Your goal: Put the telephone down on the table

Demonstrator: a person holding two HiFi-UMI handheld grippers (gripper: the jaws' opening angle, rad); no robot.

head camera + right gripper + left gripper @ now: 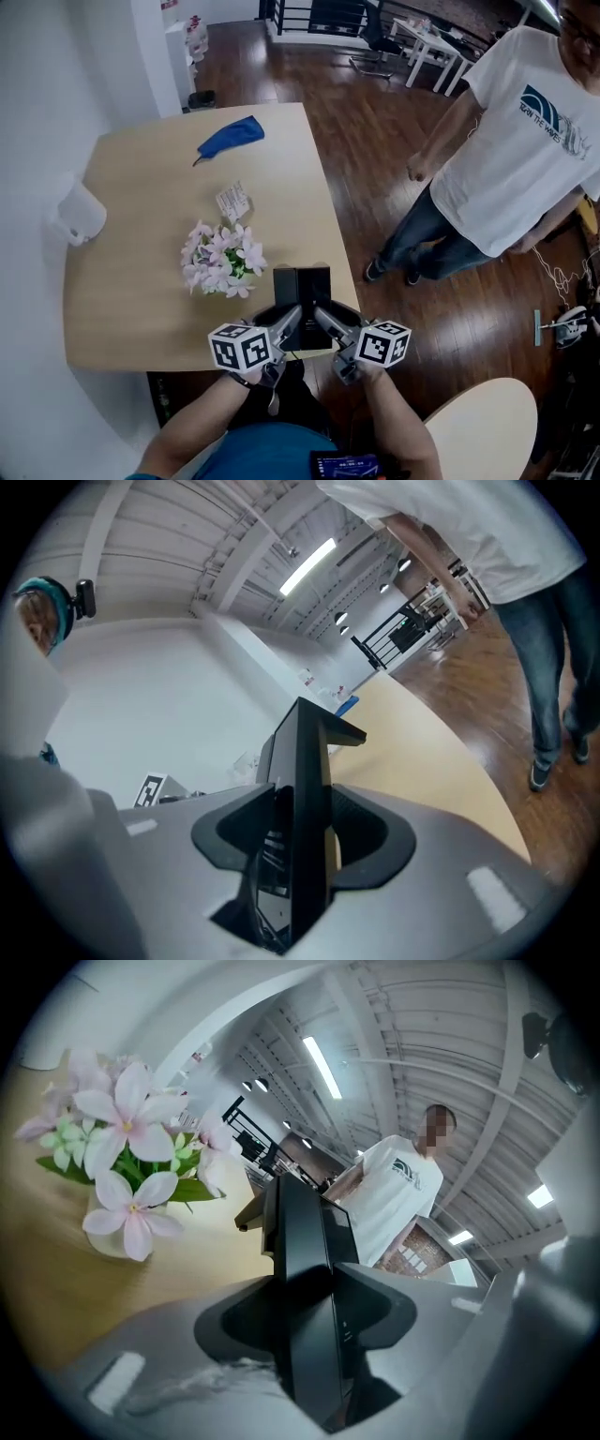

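Observation:
The black telephone (302,298) is held between my two grippers over the near edge of the light wooden table (141,187). My left gripper (289,328) is shut on its left side and my right gripper (323,323) on its right side. The left gripper view has the telephone (305,1241) standing edge-on between the jaws of that gripper (305,1321). The right gripper view shows the same thing, the telephone (302,761) clamped in the right gripper (302,841). Whether its underside touches the table I cannot tell.
A pot of pink and white flowers (223,258) stands just beyond the telephone, to the left. Farther back lie a small packet (232,200) and a blue cloth (232,136); a white roll (80,214) sits at the left edge. A person (506,159) stands on the wooden floor at the right.

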